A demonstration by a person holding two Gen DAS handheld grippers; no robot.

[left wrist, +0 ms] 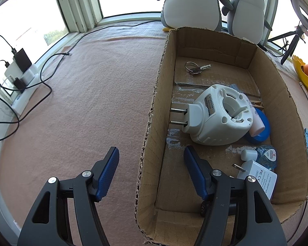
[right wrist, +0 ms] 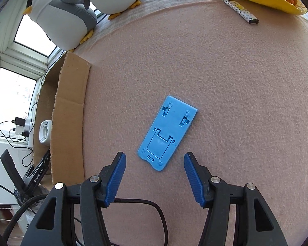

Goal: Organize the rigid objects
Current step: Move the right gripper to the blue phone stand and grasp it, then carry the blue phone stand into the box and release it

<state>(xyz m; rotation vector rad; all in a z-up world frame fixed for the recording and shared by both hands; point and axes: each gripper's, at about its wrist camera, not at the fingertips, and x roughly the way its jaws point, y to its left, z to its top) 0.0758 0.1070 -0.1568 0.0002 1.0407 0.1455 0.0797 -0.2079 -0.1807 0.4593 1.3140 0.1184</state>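
Pink felt tabletop (left wrist: 88, 102); bright daylit windows (left wrist: 26, 16) with pale frames behind.

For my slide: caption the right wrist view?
Open right gripper poised over a blue phone stand lying flat beside the cardboard box.

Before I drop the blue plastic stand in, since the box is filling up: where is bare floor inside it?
Inside the cardboard box, bare floor lies along the left wall, beside the white plug-in device, and around the keys. The near right corner is crowded: small bottle, white adapter, blue lid.
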